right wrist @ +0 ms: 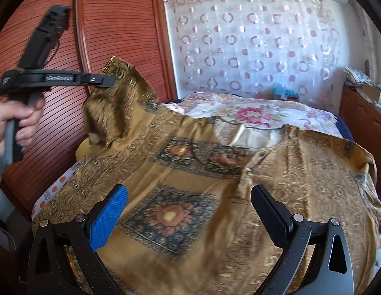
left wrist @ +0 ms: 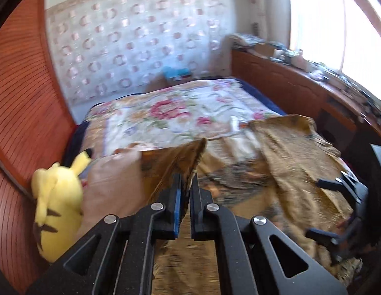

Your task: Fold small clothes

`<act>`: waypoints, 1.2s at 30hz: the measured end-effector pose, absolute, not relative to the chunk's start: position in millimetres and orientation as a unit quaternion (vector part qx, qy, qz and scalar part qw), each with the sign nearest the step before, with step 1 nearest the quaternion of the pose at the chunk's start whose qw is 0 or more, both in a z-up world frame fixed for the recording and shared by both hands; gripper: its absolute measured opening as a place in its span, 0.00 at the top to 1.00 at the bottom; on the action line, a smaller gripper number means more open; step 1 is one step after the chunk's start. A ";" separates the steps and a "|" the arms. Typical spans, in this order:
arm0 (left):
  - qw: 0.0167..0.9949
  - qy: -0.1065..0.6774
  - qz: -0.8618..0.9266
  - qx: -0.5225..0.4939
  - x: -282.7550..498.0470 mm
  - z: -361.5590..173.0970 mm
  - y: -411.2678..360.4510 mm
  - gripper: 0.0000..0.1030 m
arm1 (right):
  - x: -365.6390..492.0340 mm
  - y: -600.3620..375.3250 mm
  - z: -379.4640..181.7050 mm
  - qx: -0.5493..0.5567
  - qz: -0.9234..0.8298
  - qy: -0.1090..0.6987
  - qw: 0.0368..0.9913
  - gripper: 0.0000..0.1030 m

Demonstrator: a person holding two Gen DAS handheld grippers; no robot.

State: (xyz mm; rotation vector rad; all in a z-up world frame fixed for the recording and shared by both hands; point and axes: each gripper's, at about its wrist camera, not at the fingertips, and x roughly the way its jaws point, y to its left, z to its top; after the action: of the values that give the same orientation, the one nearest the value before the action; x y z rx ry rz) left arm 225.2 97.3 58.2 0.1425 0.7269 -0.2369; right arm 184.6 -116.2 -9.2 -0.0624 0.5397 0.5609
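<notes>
While the left gripper (left wrist: pixel 186 184) has its fingers nearly closed on a raised corner of the brown patterned garment (right wrist: pixel 215 184), the right gripper (right wrist: pixel 189 207) hangs wide open over the cloth, holding nothing. Garment lies spread across the near end of the bed, one part lifted off it.

Left wrist view only: yellow plush toy (left wrist: pixel 57 209) at the left edge of the bed, a bare hand (left wrist: pixel 111 179) beside it touching the cloth; the right gripper appears at the far right edge.

Right wrist view only: the left gripper seen from the side, held aloft in a hand (right wrist: pixel 17 125), cloth hanging from its tip; sunflower squares printed on the garment.

Beyond: floral bedspread (left wrist: pixel 170 113), ribbed red-brown wooden doors (right wrist: pixel 116 24) on the left, curtain (right wrist: pixel 251 44) with ring pattern at the back, a cluttered wooden cabinet (left wrist: pixel 283 83) under a bright window (left wrist: pixel 338 29).
</notes>
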 end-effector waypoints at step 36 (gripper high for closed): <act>0.887 0.441 -0.119 0.066 198.8 -76.5 72.2 0.55 | 212.0 -116.3 -33.5 -0.071 0.257 0.348 0.899 0.02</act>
State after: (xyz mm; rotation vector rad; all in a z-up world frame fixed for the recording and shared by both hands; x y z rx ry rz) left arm 198.8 72.2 -76.5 0.1364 0.9174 -0.2475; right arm 212.0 -116.3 -33.5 -0.1471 0.7197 0.5315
